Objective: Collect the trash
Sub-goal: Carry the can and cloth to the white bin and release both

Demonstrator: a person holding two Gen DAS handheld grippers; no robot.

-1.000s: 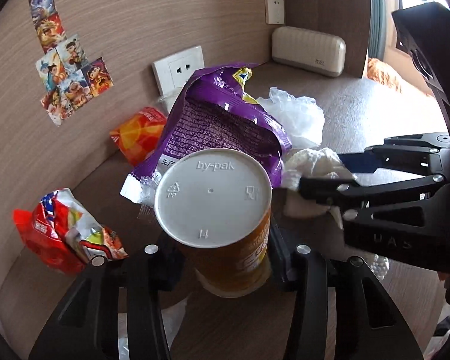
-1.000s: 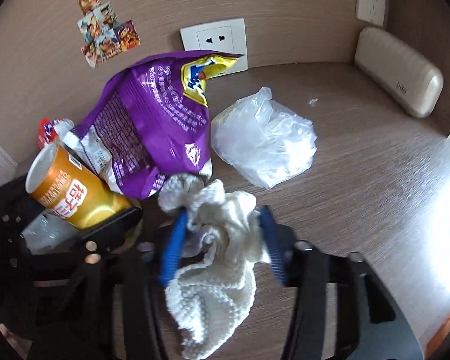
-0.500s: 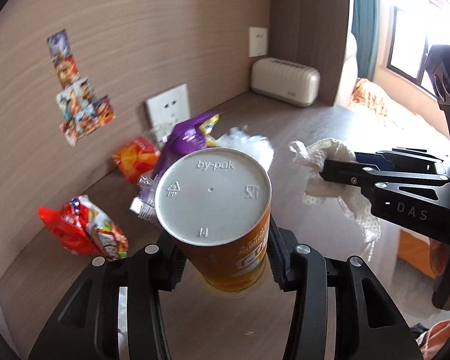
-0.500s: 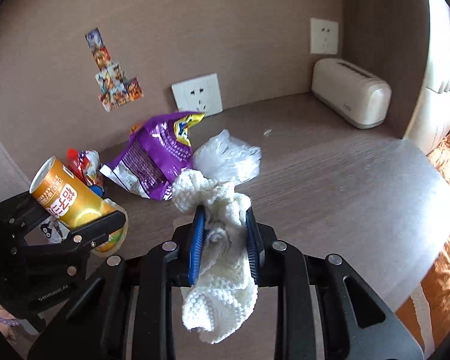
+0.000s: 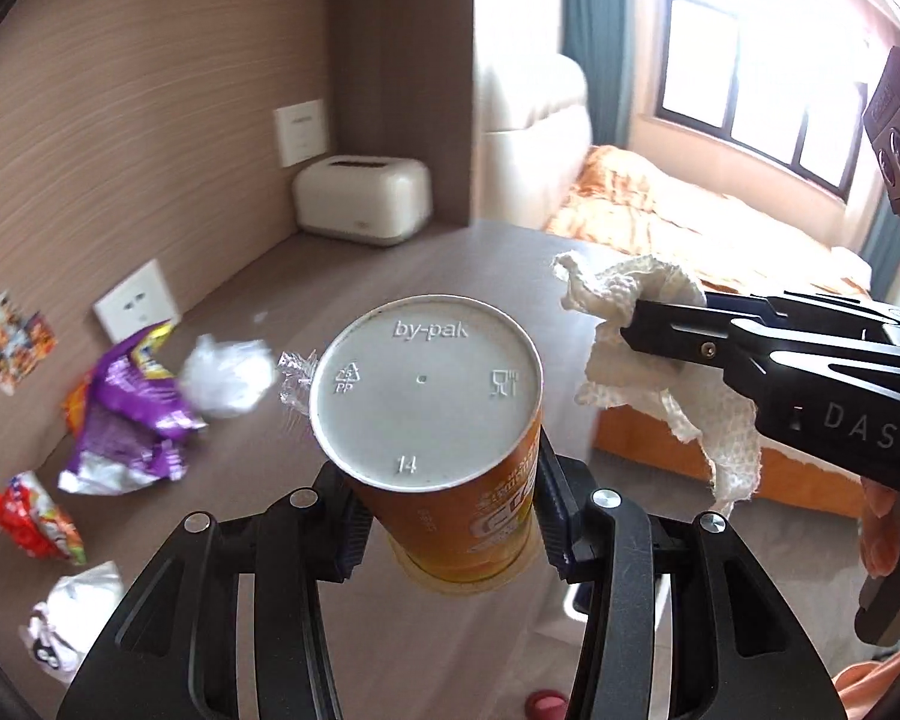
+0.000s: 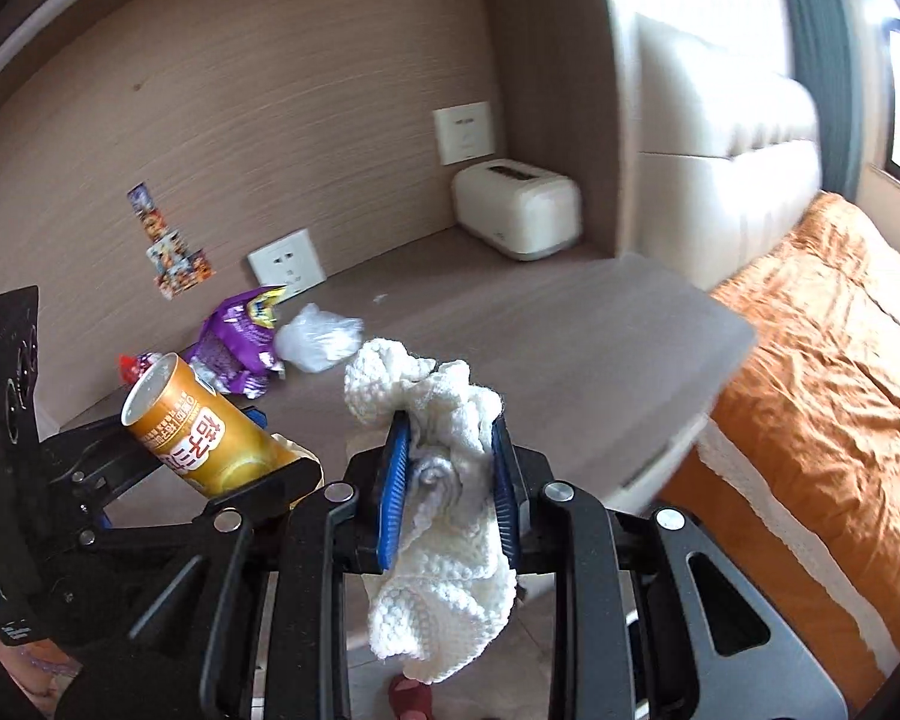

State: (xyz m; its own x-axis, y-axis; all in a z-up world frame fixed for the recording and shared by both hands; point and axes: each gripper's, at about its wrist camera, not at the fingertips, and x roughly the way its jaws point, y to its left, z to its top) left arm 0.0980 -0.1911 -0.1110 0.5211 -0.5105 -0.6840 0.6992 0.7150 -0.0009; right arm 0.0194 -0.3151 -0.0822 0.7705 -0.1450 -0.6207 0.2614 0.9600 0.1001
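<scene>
**Trash held aloft in both grippers, more left on the desk**

Left wrist view: one orange paper cup (image 5: 450, 450) clamped between the fingers of the left gripper (image 5: 447, 519), raised above the desk (image 5: 450, 264), white base toward the lens. Embossed on that base: "by-pak", a recycling triangle marked "PP", a glass-and-fork symbol and the numeral "14". To the right, the right gripper (image 5: 660, 324), lettered "DAS", closed on one crumpled white paper towel (image 5: 648, 354) hanging clear of the desk. Left on the desk by the wall: one purple snack bag (image 5: 129, 414), one orange wrapper (image 5: 73, 405) mostly hidden behind it, one clear plastic bag (image 5: 228, 375), one red wrapper (image 5: 36, 519), one white crumpled bag (image 5: 72, 618). Two wall plates and a strip of stickers (image 5: 6, 324) on the wood panel; one cream box (image 5: 363, 198) in the corner. Orange-covered bed (image 5: 660, 210) beyond the desk edge.

Right wrist view: blue-padded fingers pressed together on the paper towel (image 6: 444, 480), its tail drooping below. At left, the cup (image 6: 201, 429) tilted in the left gripper (image 6: 252, 450), with red-and-white Korean lettering, not legible in full. Purple bag (image 6: 237, 342) touching the plastic bag (image 6: 318, 339) near one socket (image 6: 285, 264); part of the red wrapper (image 6: 129, 366) behind the cup.
</scene>
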